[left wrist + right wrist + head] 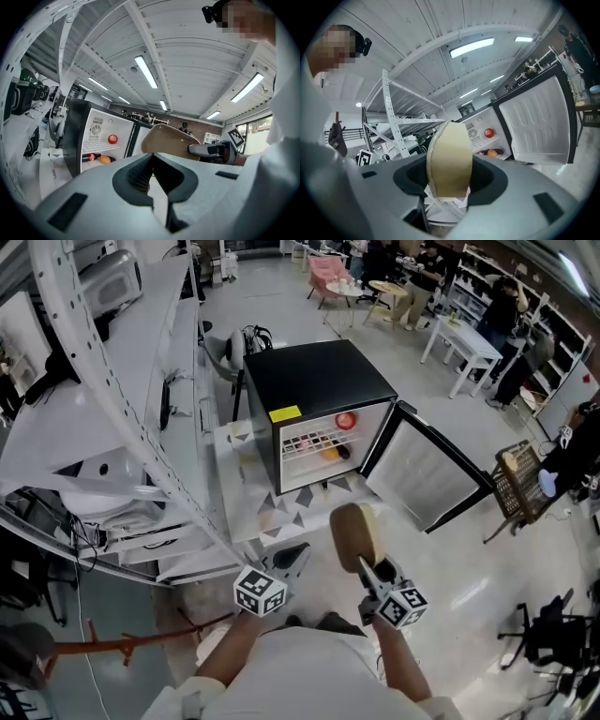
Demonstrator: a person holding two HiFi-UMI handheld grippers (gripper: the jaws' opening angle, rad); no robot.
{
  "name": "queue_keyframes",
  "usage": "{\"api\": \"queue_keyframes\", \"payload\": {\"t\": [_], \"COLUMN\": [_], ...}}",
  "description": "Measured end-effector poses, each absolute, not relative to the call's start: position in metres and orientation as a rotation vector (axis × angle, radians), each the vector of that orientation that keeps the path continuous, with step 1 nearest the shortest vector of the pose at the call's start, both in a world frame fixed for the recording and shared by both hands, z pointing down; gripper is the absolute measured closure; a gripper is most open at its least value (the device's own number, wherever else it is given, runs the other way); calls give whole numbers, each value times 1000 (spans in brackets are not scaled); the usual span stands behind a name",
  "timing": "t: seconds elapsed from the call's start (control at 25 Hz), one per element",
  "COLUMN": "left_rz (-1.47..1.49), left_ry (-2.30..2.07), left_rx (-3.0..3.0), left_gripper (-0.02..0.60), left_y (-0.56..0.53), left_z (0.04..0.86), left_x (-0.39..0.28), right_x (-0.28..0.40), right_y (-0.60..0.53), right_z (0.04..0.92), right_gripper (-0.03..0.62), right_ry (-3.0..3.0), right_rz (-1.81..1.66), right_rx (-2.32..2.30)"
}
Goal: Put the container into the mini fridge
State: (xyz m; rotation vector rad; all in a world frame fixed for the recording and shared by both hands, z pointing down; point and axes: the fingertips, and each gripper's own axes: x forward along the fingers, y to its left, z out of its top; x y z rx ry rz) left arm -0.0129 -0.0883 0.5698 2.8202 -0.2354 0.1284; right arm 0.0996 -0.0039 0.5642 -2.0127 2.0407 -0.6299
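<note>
The black mini fridge (319, 381) stands ahead with its door (427, 474) swung open to the right. Inside it are a red round fruit (346, 420), an orange one (330, 453) and a dark bottle. My right gripper (367, 563) is shut on the tan oval container (354, 532), held on edge in the air in front of the fridge. In the right gripper view the container (449, 154) fills the gap between the jaws, with the fridge (487, 133) beyond. My left gripper (298, 554) hovers beside it, shut and empty (152, 157), and sees the container (166, 140) to its right.
A white shelving rack (112, 381) runs along the left. The fridge sits on a patterned white platform (272, 512). A wicker cart (520, 479) and an office chair (548, 634) stand on the right. White tables (464, 343) and people are far back.
</note>
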Motion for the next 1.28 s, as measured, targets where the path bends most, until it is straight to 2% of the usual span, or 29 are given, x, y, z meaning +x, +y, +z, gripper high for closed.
{"api": "queue_keyframes", "payload": {"t": [0.44,1.28], "left_rz": [156,163], "left_ry": [-269,-579], "left_rx": [2808,2753], "left_gripper": [578,578], "left_y": [-102,-180], "left_z": [575,567], "left_x": [11,104], "right_x": [126,239], "right_y": [-23,-140], "right_z": [571,572], "right_gripper": [375,375], "right_ry": [2058,2319], "right_rz": [-649,-689], "right_rx": [-1982,-1780]}}
